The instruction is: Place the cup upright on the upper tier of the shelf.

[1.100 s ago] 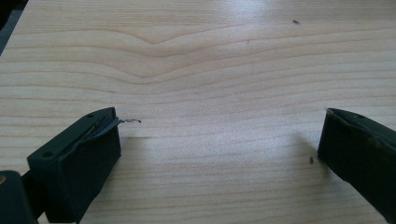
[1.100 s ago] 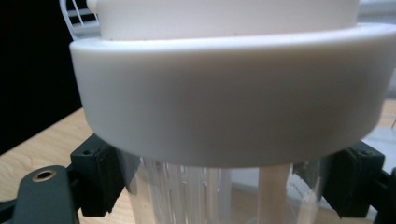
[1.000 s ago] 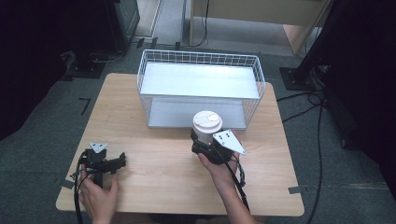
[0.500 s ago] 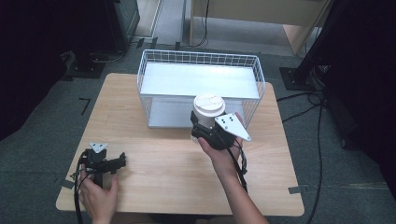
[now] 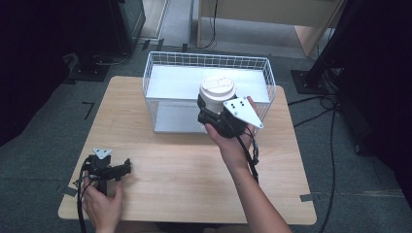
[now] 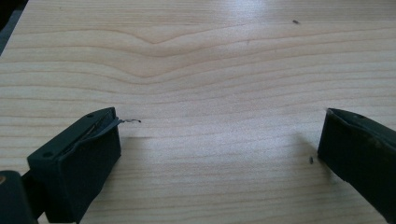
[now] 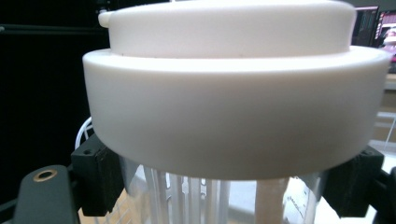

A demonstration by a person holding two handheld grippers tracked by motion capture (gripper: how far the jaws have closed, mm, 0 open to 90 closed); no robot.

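The wooden surface (image 5: pixel 194 189) lies bare across its near half, with wide free room between the two hands; only the white wire basket (image 5: pixel 155 92) stands on it, toward the far edge. The right hand-held gripper (image 5: pixel 216 116) is raised at the basket's near wall, its jaws closed on a clear cup with a white lid (image 5: pixel 217 90), held upright over the basket's near rim. In the right gripper view the lid (image 7: pixel 233 102) spreads wide above both jaws, which press the cup just beneath it. The right forearm reaches forward from the near edge. The left hand-held gripper (image 5: pixel 127 167) rests low near the front left corner, pointing right, its jaws spread wide with nothing between them.
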